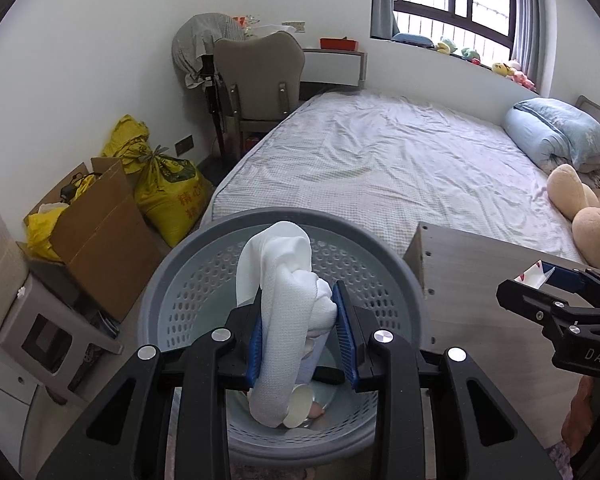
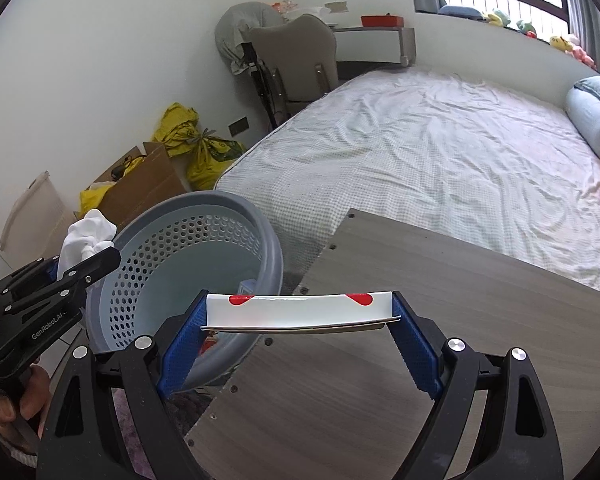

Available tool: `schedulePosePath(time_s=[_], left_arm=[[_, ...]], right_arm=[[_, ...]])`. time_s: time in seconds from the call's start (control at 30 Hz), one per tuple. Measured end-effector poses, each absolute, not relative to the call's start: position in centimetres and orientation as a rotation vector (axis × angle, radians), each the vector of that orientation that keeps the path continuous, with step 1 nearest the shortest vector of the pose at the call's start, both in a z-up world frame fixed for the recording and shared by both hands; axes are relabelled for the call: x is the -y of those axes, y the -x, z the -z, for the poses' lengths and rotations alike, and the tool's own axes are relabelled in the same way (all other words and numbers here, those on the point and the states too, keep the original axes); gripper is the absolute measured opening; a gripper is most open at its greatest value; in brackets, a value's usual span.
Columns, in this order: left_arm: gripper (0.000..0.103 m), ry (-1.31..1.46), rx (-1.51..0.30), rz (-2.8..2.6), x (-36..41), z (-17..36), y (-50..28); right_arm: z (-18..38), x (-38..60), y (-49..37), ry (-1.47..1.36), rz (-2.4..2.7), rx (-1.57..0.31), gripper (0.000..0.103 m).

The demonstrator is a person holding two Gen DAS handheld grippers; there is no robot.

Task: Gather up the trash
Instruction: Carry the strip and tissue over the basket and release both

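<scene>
Holding: left gripper point(image 1: 304, 336) clenched on white cloth point(image 1: 284, 304), soft, light, limp, above bin point(image 1: 396, 264). Right gripper point(image 2: 300, 320) grasping flat carton point(image 2: 300, 310) by its ends; thin, crushable, light.

place: home bedroom; evidence: bed point(image 1: 380, 160), pillow point(image 1: 556, 132), plush toys point(image 1: 580, 204)

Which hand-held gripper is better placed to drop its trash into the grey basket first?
Left. The left hand-held gripper holds the white cloth directly over the grey basket. The right hand-held gripper, gripping a white carton, is still beside it, over the wooden board.
</scene>
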State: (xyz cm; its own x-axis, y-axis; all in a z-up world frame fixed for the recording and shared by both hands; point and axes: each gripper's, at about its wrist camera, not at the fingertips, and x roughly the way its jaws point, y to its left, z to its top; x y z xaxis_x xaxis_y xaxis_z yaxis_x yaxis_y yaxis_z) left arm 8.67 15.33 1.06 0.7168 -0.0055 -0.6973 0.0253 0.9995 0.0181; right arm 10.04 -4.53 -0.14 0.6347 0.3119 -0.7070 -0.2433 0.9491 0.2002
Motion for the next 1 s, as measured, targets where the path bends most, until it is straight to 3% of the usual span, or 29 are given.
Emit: schedulePosePath(time_s=[0.6,0.67,0.73,0.8,1.0], left_arm=[[0.034,0.048,-0.815,-0.132,-21.8,0.5,-11.2],[0.039,0.045,-0.814,-0.144,-21.9,0.4,-10.9],[0.06,0.04,-0.803,-0.16,-22.0,0.1,-10.6],[0.069,0.042,-0.788,-0.158,-21.9,-0.3,-10.3],[0.073,0.049,-0.796,-0.159,-21.8,-0.8,-9.8]], right_arm=[[0.9,-4.4,-13.7,0.015,-0.485,-0.839,0.085],[0.8,-4.6,-13.8,0.016,-0.485,-0.836,0.089],[0.6,-4.5,-13.8,0.01,-0.494,-0.828,0.098],[0.4,-4.4,-13.6,0.01,-0.487,-0.813,0.097],[0.4,-3.9,-13.3,0.017,-0.445,-0.82,0.097]])
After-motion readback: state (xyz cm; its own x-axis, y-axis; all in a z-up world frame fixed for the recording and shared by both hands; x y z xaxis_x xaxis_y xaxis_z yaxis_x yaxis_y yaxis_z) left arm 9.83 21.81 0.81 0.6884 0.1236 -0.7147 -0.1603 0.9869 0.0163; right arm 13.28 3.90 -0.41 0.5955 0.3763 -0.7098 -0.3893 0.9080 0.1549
